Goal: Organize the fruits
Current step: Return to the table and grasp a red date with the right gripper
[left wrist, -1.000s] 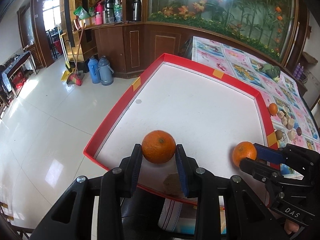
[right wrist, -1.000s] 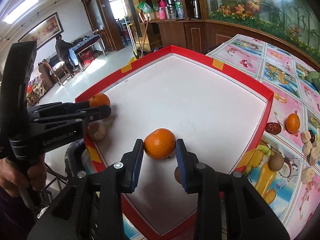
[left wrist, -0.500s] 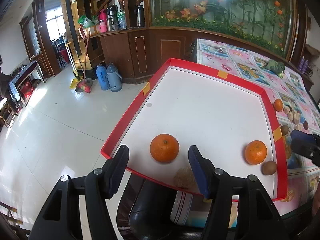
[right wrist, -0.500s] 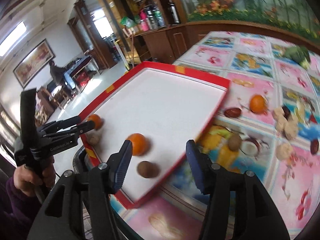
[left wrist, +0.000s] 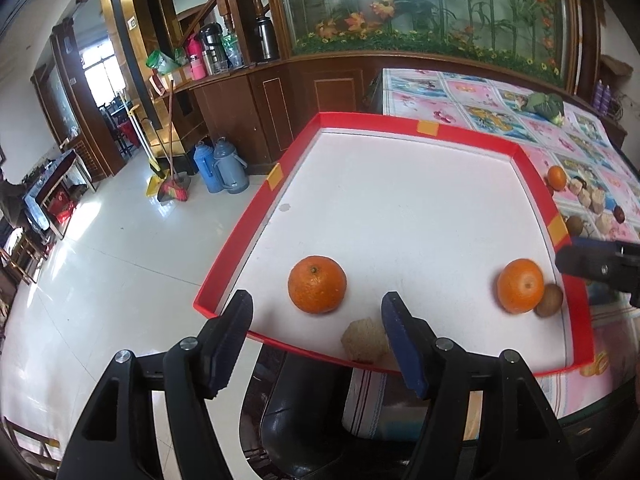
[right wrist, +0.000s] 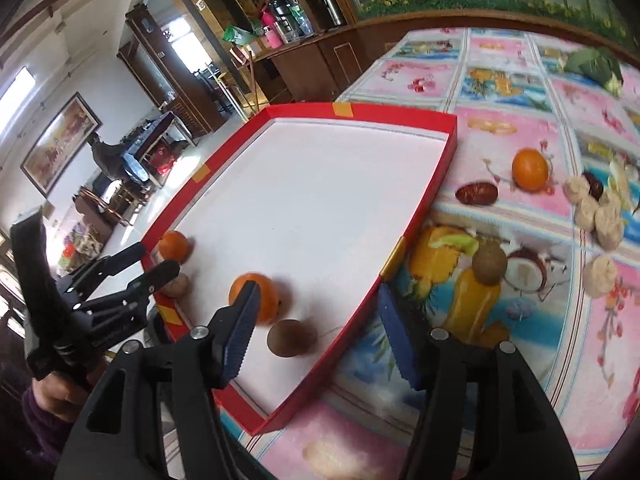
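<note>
Sorting stage: two oranges, a kiwi and a pale rough fruit lie in the red tray; more fruit waits on the flowered tablecloth, so I judge the task is partly done.
Left gripper: released, jaws wide apart, holding nothing, just above the near rim of the tray.
Right gripper: released also, empty, one finger over the tray and the other outside its right rim.
Left orange: near left part of the tray, just in front of the left gripper, with the pale rough fruit just beside it.
Right orange: near right corner, touching the kiwi.
Fruit outside: a small orange, a dark red date, a second kiwi and pale round pieces lie right of the tray.
Handling: an orange looks firm, round and quite light; it can roll, so take it across the widest middle with soft pressure. A kiwi is softer and bruises easily.
Edges: the low red rim must be cleared when lifting fruit over it.
Open room: the far half of the tray is free.
</note>
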The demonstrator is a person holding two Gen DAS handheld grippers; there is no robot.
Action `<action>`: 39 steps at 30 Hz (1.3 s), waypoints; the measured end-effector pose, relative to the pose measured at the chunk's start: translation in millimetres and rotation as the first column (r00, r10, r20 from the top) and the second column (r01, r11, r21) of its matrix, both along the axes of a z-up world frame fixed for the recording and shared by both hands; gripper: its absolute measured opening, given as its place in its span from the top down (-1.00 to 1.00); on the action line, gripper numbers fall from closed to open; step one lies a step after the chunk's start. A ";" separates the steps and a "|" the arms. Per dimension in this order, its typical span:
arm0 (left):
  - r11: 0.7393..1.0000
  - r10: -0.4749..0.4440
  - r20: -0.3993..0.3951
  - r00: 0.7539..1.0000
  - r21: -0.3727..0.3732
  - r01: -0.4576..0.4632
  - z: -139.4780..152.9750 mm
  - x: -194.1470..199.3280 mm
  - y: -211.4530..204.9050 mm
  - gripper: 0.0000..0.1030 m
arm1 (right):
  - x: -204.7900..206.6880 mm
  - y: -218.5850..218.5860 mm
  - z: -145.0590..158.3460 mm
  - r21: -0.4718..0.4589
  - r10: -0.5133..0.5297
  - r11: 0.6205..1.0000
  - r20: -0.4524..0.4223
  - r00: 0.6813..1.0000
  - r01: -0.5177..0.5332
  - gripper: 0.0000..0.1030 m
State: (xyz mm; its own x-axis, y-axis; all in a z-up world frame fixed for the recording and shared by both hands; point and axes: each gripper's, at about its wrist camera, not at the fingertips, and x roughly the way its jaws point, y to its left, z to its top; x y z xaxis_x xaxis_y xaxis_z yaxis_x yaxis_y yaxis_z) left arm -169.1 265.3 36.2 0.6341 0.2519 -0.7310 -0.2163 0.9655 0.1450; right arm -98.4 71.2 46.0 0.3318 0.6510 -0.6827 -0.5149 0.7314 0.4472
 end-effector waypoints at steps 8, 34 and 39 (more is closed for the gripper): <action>1.000 0.019 -0.014 1.000 -0.016 -0.019 2.8 -3.2 7.6 -0.33 | 4.2 12.1 1.5 0.006 0.011 1.000 0.020 1.000 -0.011 -0.36; 0.885 -0.449 0.090 0.889 -0.092 0.457 31.0 43.6 -201.8 -0.33 | 62.2 -252.5 -10.3 0.012 -0.417 0.909 0.029 0.908 0.417 -0.18; 0.866 -0.475 0.068 0.877 -0.141 0.480 18.1 61.2 -229.8 -0.33 | 64.6 -252.8 -20.4 -0.049 -0.385 0.921 0.025 0.923 0.385 0.03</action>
State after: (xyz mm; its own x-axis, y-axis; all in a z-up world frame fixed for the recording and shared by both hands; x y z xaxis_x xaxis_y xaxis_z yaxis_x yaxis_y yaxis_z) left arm -107.9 35.5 54.3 0.6714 -0.1972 -0.7144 0.2744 0.9616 -0.0076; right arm -33.7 -181.6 25.5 0.5602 0.4347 -0.7051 -0.1952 0.8965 0.3977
